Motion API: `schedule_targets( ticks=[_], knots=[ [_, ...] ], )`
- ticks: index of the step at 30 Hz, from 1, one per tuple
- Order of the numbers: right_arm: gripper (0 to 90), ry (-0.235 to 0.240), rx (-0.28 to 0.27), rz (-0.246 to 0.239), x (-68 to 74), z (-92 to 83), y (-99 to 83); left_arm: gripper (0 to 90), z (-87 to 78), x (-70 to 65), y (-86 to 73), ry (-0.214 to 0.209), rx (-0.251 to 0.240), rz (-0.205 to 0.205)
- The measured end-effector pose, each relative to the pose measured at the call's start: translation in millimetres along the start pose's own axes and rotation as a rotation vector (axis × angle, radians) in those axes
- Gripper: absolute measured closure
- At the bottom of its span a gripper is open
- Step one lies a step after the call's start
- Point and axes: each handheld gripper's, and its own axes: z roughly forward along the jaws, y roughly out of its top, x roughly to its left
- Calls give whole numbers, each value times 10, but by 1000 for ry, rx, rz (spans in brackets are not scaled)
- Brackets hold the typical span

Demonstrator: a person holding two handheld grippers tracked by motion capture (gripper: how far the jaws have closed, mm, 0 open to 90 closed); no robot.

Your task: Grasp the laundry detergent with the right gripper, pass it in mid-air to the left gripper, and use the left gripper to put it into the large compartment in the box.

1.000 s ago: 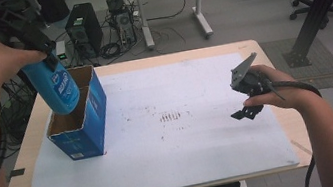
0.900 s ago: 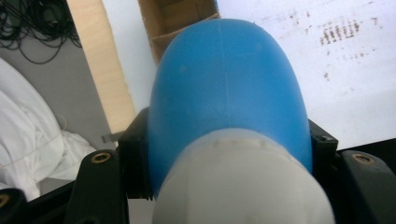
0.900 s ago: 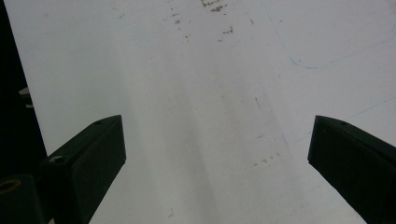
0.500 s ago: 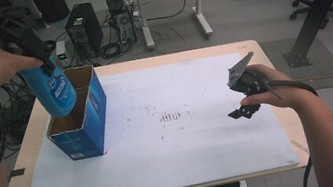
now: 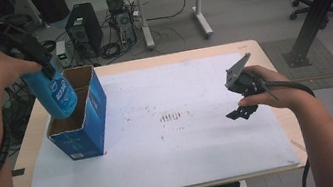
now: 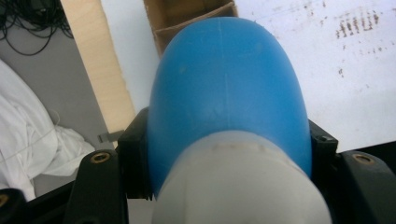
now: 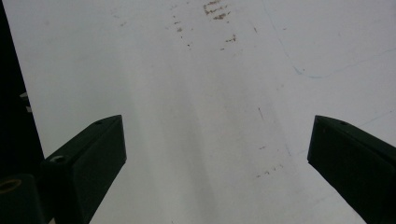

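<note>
A blue bottle (image 5: 56,93) with a white neck hangs tilted, its rounded bottom dipping into the open top of a blue cardboard box (image 5: 88,120) at the table's left. My left gripper (image 5: 34,53) is shut on the bottle near its neck. In the left gripper view the blue bottle (image 6: 229,93) sits pinched between both jaws, with the box's brown inner divider (image 6: 187,21) beyond it. Over the right side of the white sheet (image 5: 172,143), my right gripper (image 5: 239,112) hovers open; the right gripper view shows its jaws wide apart above bare stained paper (image 7: 210,116).
The box has two compartments split by a cardboard divider. The wooden table edge (image 5: 26,146) runs just left of the box. Dark smudges (image 5: 171,117) mark the sheet's middle. Beyond the table stand computer towers (image 5: 82,31), cables and another desk.
My left hand has brought the bottle down and slightly toward the box, so its bottom now sits lower in the box opening. The right gripper has stayed put.
</note>
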Motion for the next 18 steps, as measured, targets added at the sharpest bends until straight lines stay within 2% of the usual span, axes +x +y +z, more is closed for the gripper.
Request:
schedule_targets(
  ticks=[7, 18],
  knots=[
    [45, 0, -1, -3, 4, 8, 8, 377, 193, 54, 9, -12, 16, -21],
    [45, 7, 3, 0, 21, 28, -1, 378, 501, 62, 14, -25, 39, -26]
  ],
)
